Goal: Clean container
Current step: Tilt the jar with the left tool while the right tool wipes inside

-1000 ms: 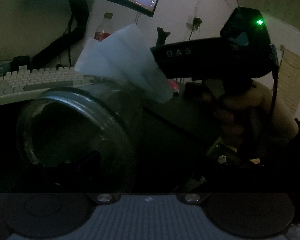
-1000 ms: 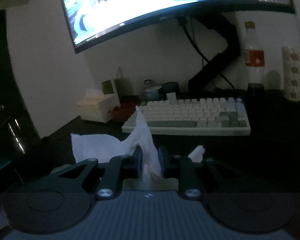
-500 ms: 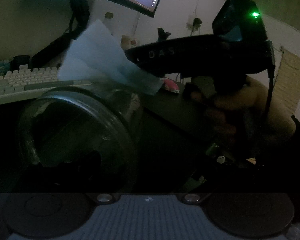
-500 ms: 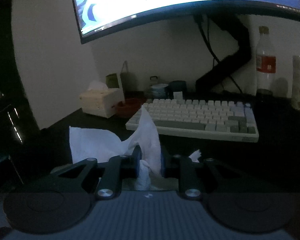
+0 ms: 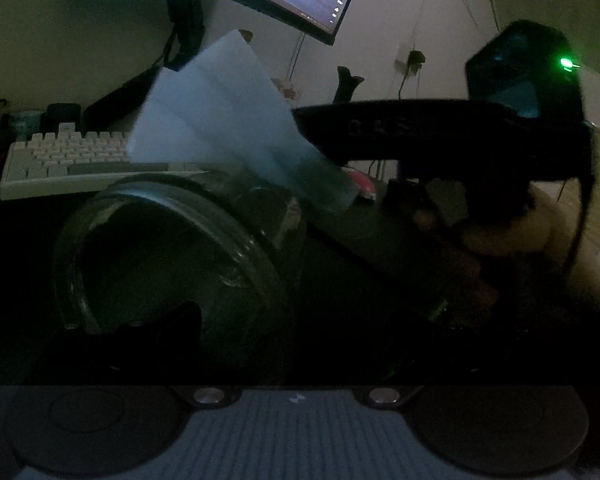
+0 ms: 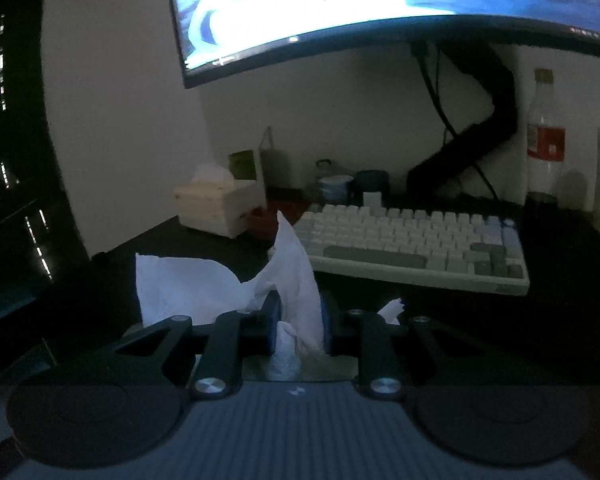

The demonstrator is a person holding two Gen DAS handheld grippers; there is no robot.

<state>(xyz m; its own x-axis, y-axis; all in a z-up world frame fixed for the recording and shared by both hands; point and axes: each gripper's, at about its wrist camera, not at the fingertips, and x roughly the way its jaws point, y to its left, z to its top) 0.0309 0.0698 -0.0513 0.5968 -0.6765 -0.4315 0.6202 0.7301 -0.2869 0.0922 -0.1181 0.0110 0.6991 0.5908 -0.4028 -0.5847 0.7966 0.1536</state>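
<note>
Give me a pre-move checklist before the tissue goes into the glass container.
1. Tissue gripped: ok. The right hand-held gripper has its pads closed on the bunched tissue.
2. Container held by the left hand-held gripper: cannot tell. Its fingers are lost in the dark below the rim.
3. Container mouth reachable: ok. The opening faces the left wrist camera, nothing blocking it.
4. Tissue at the mouth: not ok. In the left wrist view it sits above the rim, not inside.
5. Inside dirty or clean: cannot tell, too dark.
6. Keyboard clear of the tissue: ok, it lies farther back on the desk.
</note>
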